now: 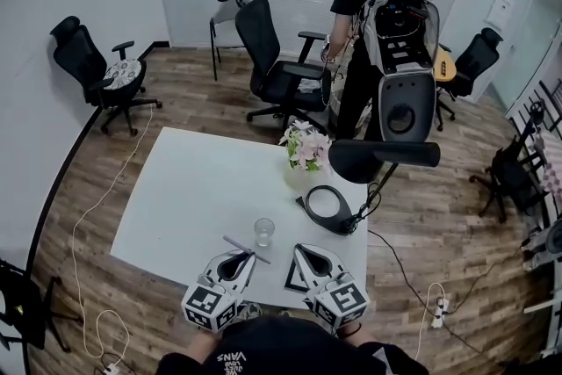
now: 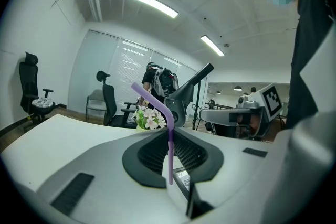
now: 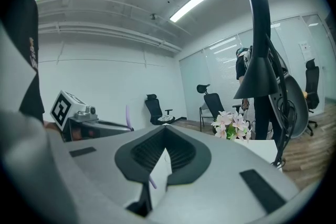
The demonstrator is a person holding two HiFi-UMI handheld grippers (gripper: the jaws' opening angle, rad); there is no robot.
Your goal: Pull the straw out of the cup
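A clear glass cup (image 1: 263,231) stands on the white table (image 1: 193,189) near its front edge, with no straw in it. The purple bendy straw (image 1: 246,248) lies slantwise just in front of the cup, at the tip of my left gripper (image 1: 249,256). In the left gripper view the straw (image 2: 170,157) stands upright between the jaws of that gripper (image 2: 170,134), which are shut on it, its bent top leaning left. My right gripper (image 1: 299,249) rests beside the left one, right of the cup. In its own view the right gripper (image 3: 165,150) looks shut and holds nothing.
A pot of pink-white flowers (image 1: 306,147) and a black desk lamp (image 1: 384,155) with a round base (image 1: 327,206) stand at the table's right side. A person with a backpack (image 1: 386,31) stands beyond the table among office chairs (image 1: 277,70). Cables (image 1: 88,277) lie on the floor.
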